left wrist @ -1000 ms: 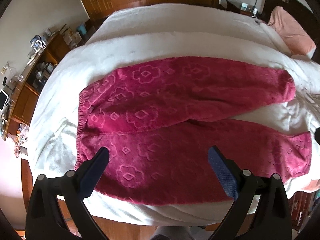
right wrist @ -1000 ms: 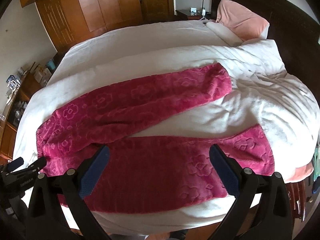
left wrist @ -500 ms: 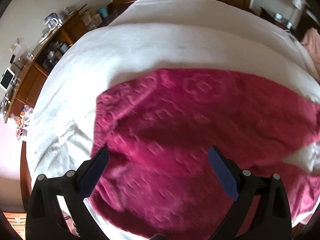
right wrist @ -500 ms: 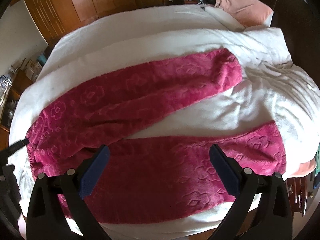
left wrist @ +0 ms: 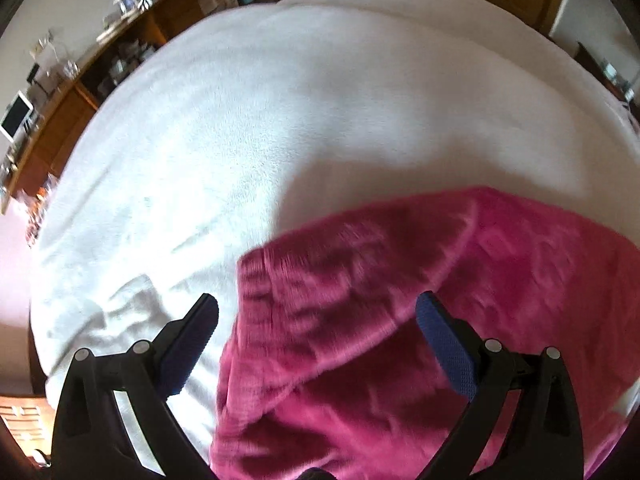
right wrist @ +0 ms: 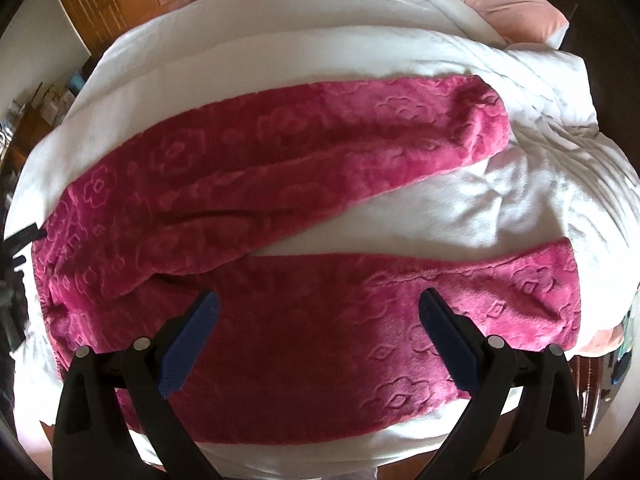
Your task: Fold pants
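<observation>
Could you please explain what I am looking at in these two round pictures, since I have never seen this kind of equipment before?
There is no robot here: a person holds a two-finger gripper in each hand, and each gripper carries a wide-angle camera looking forward along its fingers. That lens makes the pictures round and bent.

In the left wrist view, the left gripper is open, low over the waistband end of the pink fleece pants; this picture is blurred.

In the right wrist view, the right gripper is also open, above the nearer leg. The same pants lie spread on a white blanket covering a bed, legs apart, with a pink pillow behind. Neither gripper holds anything.
</observation>
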Available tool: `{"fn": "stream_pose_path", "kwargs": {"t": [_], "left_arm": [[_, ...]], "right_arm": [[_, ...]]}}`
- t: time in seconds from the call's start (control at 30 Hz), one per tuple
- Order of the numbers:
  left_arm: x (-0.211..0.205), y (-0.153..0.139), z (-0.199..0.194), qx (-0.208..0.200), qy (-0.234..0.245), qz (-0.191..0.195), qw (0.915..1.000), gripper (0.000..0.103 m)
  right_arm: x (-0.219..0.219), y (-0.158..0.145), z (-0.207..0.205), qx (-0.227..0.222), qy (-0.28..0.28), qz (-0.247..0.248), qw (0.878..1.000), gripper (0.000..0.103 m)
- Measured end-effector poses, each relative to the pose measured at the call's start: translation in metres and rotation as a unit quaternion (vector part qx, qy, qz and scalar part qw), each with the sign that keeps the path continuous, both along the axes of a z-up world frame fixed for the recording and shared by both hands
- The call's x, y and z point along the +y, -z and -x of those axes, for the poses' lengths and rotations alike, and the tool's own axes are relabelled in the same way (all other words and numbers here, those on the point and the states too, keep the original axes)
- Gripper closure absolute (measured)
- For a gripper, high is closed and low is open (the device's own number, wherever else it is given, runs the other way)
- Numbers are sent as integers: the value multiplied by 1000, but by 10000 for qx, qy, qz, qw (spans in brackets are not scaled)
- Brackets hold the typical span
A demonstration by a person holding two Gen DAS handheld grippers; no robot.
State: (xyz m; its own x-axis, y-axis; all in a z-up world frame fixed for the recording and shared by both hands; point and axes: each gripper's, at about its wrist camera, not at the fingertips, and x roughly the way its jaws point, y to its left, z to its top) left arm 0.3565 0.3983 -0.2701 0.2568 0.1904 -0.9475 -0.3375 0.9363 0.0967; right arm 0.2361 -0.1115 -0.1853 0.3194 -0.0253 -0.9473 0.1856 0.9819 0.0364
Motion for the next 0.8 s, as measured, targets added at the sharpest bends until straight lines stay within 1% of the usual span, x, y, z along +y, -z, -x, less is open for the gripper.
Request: {"fn": "stream_pose_path", "kwargs": {"t": [0.13,0.27,0.33,0.37,0.43,0.47,0.5,0.53,0.6,0.63,0.7,0.8], "left_arm": [[20,19,-21,27,12,318,9995,5],[38,42,-40,136,110,448,9988,5],[44,49,-46,144,166,488,9986,5],[46,51,-48,121,187,526,9984,8],[52,56,-51,88,189,751,9970,18],[57,57,-51,49,159,948,9954,26],[59,57,-50,14,134,1037,9945,35],[61,56,-49,-25,120,1129,9935,41],[66,52,-48,-66,136,1296,9915,66],[67,49,-47,-80,175,1378,9903,70],[66,40,-43,-131,351,1411,9893,85],[66,24,-37,-210,559,1263,9902,88]], "right_arm": [[2,7,0,122,-47,39,9999,3],[-1,12,2,208,-29,59,9998,3],[-4,14,3,234,-16,73,9997,3],[-5,14,3,239,-4,80,9997,3],[-10,15,3,252,39,63,9997,3],[-12,16,2,260,58,42,9996,3],[-16,17,1,264,78,33,9996,3],[-19,17,0,260,90,49,9996,3],[-30,17,-6,201,129,110,9997,3],[-35,17,-9,167,155,136,9996,3],[-52,15,-18,68,268,216,9994,3],[-89,9,-38,-77,521,239,9983,3]]}}
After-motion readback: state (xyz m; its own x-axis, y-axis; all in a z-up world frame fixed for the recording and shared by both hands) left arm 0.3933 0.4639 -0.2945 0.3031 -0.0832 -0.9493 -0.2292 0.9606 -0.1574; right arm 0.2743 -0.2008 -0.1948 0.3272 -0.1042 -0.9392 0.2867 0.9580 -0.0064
